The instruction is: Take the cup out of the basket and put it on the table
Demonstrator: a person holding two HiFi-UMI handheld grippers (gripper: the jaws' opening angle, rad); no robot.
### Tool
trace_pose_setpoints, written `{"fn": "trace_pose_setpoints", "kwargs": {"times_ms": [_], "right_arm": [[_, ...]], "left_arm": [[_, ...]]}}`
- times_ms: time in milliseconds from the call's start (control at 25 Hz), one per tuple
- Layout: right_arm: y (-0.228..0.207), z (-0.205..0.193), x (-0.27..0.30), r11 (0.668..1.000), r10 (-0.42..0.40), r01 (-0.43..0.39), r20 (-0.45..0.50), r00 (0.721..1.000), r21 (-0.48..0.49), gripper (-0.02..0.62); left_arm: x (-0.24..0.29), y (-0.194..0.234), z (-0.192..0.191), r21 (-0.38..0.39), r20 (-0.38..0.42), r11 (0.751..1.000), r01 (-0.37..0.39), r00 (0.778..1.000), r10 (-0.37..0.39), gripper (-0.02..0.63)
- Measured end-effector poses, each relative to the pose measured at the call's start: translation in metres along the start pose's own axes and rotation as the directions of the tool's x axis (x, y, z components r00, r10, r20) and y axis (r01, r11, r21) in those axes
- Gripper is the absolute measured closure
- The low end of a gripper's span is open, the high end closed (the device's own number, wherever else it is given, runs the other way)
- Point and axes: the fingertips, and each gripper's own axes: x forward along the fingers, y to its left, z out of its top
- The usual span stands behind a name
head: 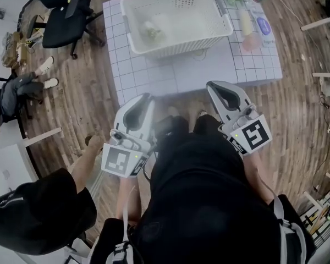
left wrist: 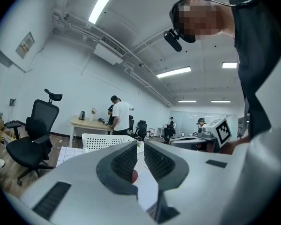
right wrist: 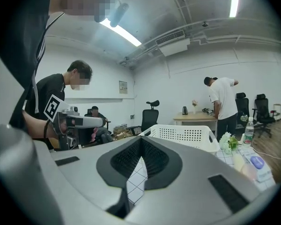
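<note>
**Approach to basket, cup not gripped yet**

Reaching step. Left gripper [head: 148, 97] empty, jaws a slit apart. Right gripper [head: 210, 84] empty, jaws pressed together. Both short of gridded table [head: 198, 70]. Cup [head: 152, 31] inside white basket [head: 181, 44]. Next: open wide, over rim, down onto cup. Wood floor [head: 88, 109], office chair [head: 66, 15] behind.

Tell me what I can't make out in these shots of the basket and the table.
Cup: head view, only a small blurred pale-green shape in the basket; its form is unclear.
Inside of the basket: both gripper views, hidden by its own wall.
Bottles beside it: head view, labels too small to read.
</note>
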Motion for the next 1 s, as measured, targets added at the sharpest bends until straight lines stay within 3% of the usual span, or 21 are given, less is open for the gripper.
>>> {"fn": "trace_pose_setpoints", "kwargs": {"times_ms": [360, 1000], "right_arm": [[-0.01, 0.001, 0.005, 1.0, -0.017, 0.017, -0.01, 1.0, 0.003, 0.58], [-0.063, 0.015, 0.017, 0.996, 0.085, -0.085, 0.017, 0.996, -0.011, 0.58]], "left_arm": [[0.013, 0.005, 0.001, -0.012, -0.007, 1.0, 0.019, 1.0, -0.019, 0.552], [0.075, -0.009, 0.015, -0.012, 0.0, 0.999, -0.037, 0.999, 0.037, 0.552]]}}
